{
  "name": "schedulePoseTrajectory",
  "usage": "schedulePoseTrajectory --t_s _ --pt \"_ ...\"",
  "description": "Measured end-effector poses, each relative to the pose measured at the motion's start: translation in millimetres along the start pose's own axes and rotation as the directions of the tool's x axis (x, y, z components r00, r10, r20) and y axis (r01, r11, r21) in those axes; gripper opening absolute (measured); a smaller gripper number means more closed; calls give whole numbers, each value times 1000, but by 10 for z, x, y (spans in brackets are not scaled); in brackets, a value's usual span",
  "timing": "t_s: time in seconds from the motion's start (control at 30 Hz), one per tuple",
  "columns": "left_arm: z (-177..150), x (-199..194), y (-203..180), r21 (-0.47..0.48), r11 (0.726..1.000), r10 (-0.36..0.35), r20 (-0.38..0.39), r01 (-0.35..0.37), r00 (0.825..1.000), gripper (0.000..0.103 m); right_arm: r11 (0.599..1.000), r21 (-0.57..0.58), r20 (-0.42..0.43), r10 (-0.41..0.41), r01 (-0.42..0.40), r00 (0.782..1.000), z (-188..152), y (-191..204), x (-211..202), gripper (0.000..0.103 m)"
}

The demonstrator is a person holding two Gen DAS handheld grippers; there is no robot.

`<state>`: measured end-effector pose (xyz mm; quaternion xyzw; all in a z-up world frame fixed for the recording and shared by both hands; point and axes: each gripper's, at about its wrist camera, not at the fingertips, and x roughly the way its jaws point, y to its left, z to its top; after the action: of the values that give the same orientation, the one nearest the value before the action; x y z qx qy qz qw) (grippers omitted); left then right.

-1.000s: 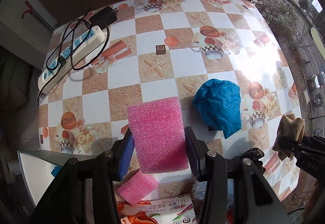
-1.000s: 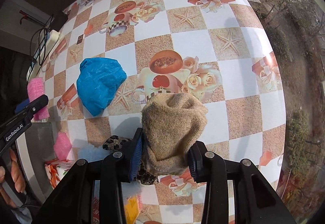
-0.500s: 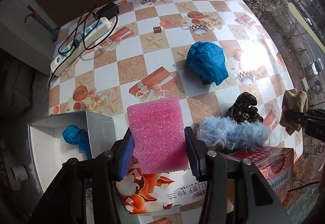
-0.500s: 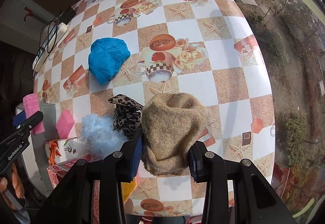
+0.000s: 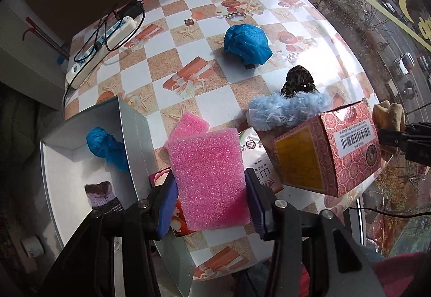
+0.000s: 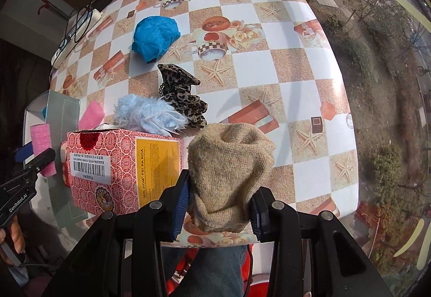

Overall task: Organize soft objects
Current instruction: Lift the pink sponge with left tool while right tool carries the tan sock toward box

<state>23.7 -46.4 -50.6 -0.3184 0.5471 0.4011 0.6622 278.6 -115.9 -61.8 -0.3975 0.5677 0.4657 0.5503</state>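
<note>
My left gripper (image 5: 210, 202) is shut on a pink foam sponge (image 5: 208, 178) and holds it above the table's near edge, just right of an open grey box (image 5: 134, 135). The box holds a blue cloth (image 5: 106, 147) and a knitted piece (image 5: 103, 194). My right gripper (image 6: 219, 205) is shut on a tan knitted cloth (image 6: 229, 175), held above the near edge. A small pink sponge (image 5: 190, 123), a light-blue fluffy item (image 5: 285, 108), a leopard scrunchie (image 6: 181, 96) and a blue crumpled cloth (image 6: 155, 35) lie on the table.
A red and yellow carton (image 6: 121, 167) stands on the table between the grippers, on a printed packet (image 5: 256, 151). A white power strip with black cables (image 5: 102, 44) lies at the far left. The table edge (image 6: 347, 108) drops off on the right.
Both grippers have pulled back and up from the table, each keeping its load. The grey box and the red carton have come further into view.
</note>
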Motion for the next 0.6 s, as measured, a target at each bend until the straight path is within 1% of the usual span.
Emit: schedulePoseTrajectory --t_s 0.2,0.33,0.6 --pt "-155 -65 50 -2 1000 -16 10 16 1000 52 999 -29 -45 15 -16 999 -342 167 13 41" --pt "-244 -106 110 -12 1000 -19 18 19 1000 52 996 -79 -80 38 -44 996 -538 413 74 41" --pt "-390 -212 390 -48 999 15 42 -13 999 52 971 -217 -89 78 -96 993 -644 978 85 41"
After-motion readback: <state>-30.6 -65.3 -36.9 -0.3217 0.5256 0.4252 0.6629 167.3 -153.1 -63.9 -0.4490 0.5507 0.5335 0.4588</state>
